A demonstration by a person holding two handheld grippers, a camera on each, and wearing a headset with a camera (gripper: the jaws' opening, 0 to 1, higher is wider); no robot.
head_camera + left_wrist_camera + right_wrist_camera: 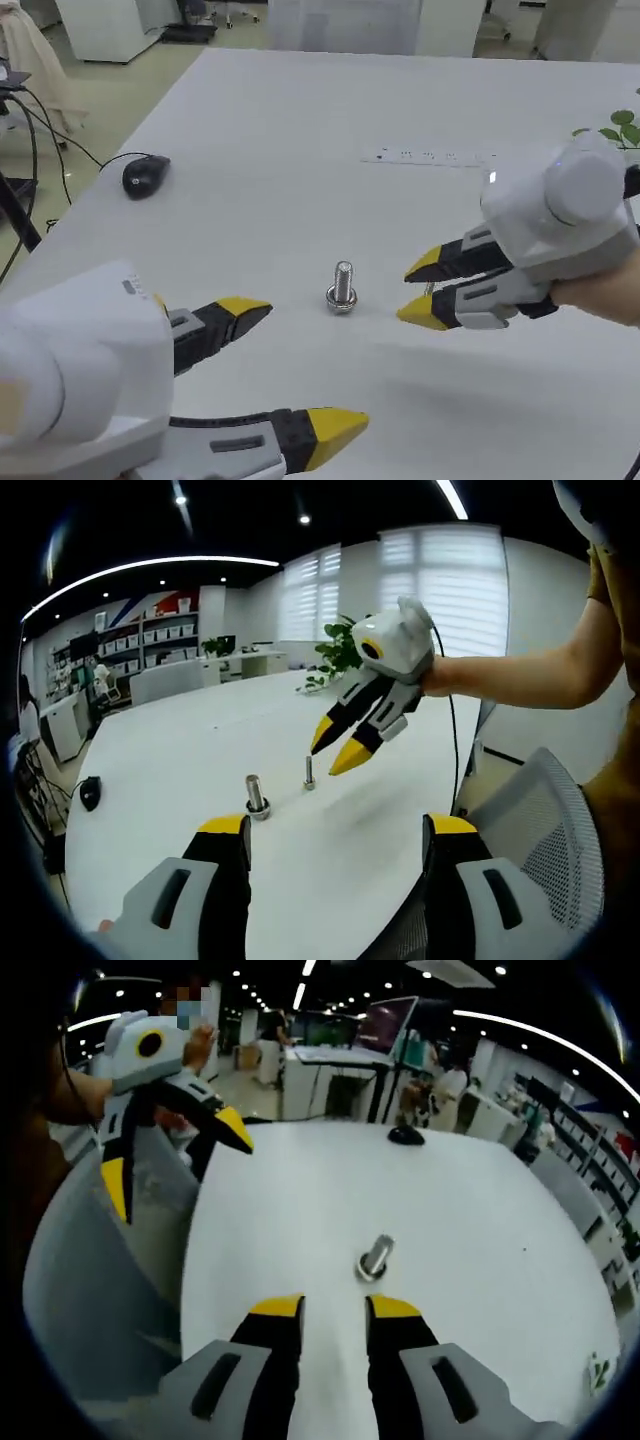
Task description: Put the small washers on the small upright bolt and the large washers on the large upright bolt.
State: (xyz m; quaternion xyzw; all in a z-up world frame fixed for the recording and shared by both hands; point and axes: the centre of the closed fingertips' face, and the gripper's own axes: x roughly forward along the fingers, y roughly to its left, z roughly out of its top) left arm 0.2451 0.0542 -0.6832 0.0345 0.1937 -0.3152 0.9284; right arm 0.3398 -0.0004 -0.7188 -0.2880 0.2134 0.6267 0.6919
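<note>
The large upright bolt (342, 285) stands mid-table with a metal ring at its base; it also appears in the left gripper view (256, 795) and the right gripper view (375, 1257). The small upright bolt (429, 290) is thin and stands just to its right (309, 772). My right gripper (420, 288) hovers open around the small bolt, its yellow tips either side of it, holding nothing (335, 1307). My left gripper (290, 367) is spread wide open near the table's front edge, empty (337, 825). I see no loose washers.
A black mouse (146, 175) with its cable lies at the far left of the white table (300, 130). A white power strip (425, 156) lies further back. A green plant (620, 128) stands at the right edge. A mesh chair (540, 820) is beside the table.
</note>
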